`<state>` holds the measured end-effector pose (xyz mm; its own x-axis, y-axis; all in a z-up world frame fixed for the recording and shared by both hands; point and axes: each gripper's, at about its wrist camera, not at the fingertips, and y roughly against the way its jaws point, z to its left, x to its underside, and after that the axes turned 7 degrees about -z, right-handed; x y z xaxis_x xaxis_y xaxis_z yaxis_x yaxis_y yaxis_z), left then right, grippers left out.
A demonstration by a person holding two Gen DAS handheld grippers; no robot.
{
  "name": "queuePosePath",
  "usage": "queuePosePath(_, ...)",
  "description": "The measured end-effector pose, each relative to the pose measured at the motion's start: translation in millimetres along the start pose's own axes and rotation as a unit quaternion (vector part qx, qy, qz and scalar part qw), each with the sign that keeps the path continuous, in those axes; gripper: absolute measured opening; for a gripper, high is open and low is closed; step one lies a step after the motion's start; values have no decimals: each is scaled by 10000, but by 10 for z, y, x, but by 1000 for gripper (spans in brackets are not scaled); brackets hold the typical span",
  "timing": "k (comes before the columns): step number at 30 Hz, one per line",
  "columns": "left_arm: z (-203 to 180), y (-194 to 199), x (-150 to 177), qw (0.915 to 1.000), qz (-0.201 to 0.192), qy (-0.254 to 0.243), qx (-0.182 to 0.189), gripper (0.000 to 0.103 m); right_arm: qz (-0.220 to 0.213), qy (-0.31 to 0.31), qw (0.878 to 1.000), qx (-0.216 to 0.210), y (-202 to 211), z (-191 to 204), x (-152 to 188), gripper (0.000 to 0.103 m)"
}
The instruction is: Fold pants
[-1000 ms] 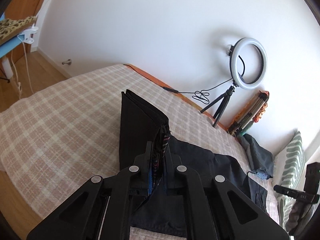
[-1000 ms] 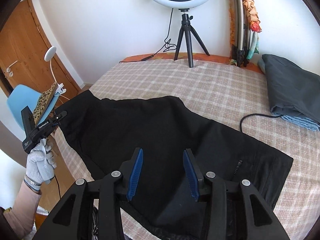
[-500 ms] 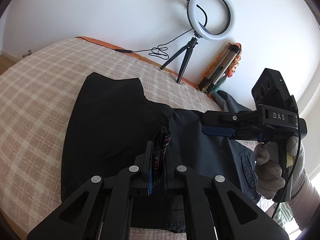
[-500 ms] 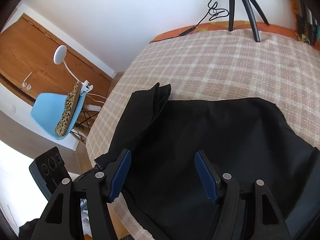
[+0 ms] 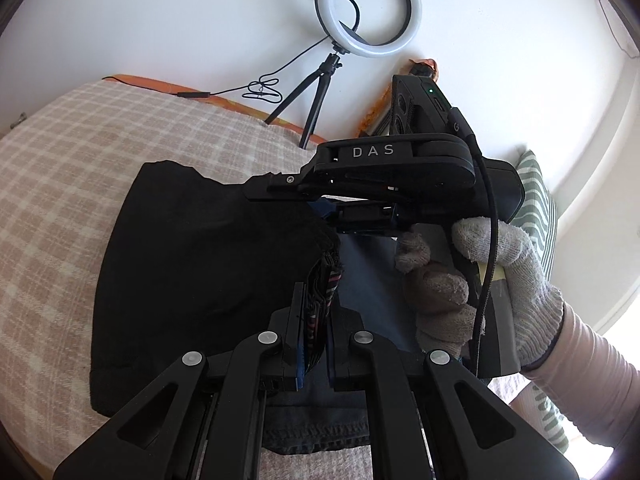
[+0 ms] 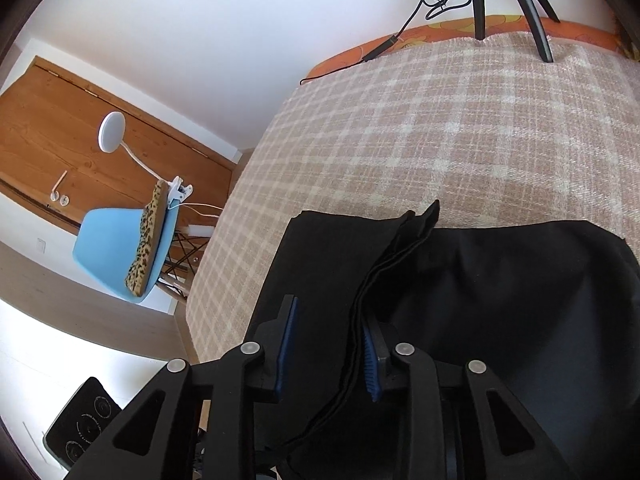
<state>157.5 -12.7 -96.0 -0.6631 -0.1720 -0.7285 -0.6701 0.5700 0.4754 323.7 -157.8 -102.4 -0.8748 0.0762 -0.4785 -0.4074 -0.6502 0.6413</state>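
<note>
We've got the left gripper [image 5: 316, 344] pinching the pants [image 5: 200, 260], right gripper [image 6: 328, 344] gaping around the hem, so the stacked layers could slide apart.

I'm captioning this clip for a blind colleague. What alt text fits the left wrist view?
The left gripper is shut on a bunched edge of black pants lying on a checked bedspread. A gloved hand holds the right gripper just above them; a ring light stands behind.

pants [image 5: 200, 264] black | bedspread [image 6: 460, 128] beige-white plaid | chair [image 6: 108, 248] light blue
</note>
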Motion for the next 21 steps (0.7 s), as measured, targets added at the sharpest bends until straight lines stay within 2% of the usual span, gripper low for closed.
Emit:
queuePosePath(1, -26, -14, 14, 10000, 21, -17, 28, 6, -51, 71, 9999, 100, 63, -15, -2, 4)
queuePosePath(8, -321, -99, 44, 9990, 212, -336, 215, 6, -303, 306, 9975, 557, 460, -133, 21, 1)
queuePosePath(9, -361, -120, 37, 9986, 305, -350, 269, 12, -350, 313, 9969, 627, 505, -151, 20, 1)
queuePosePath(11, -438, -113, 54, 9975, 426, -416, 392, 15, -426, 229, 9965, 686, 606, -216, 9, 1)
queuePosePath(12, -479, -101, 68, 9967, 511, -507, 384, 21, -457, 171, 9965, 675, 672, -268, 11, 1)
queuePosePath(14, -531, -49, 93, 9951, 655, -665, 340, 36, -526, 138, 9959, 728, 773, -329, 28, 1)
queuePosePath(15, -526, 4, 99, 9951, 643, -672, 322, 39, -551, 132, 9955, 758, 828, -363, 46, 1)
queuePosePath(17, -475, 107, 84, 9959, 576, -656, 224, 39, -574, 95, 9950, 806, 924, -428, 97, 1)
queuePosePath(21, -222, 272, 10, 9968, 392, -633, -282, 39, -615, -43, 9943, 875, 1106, -571, 227, 1)
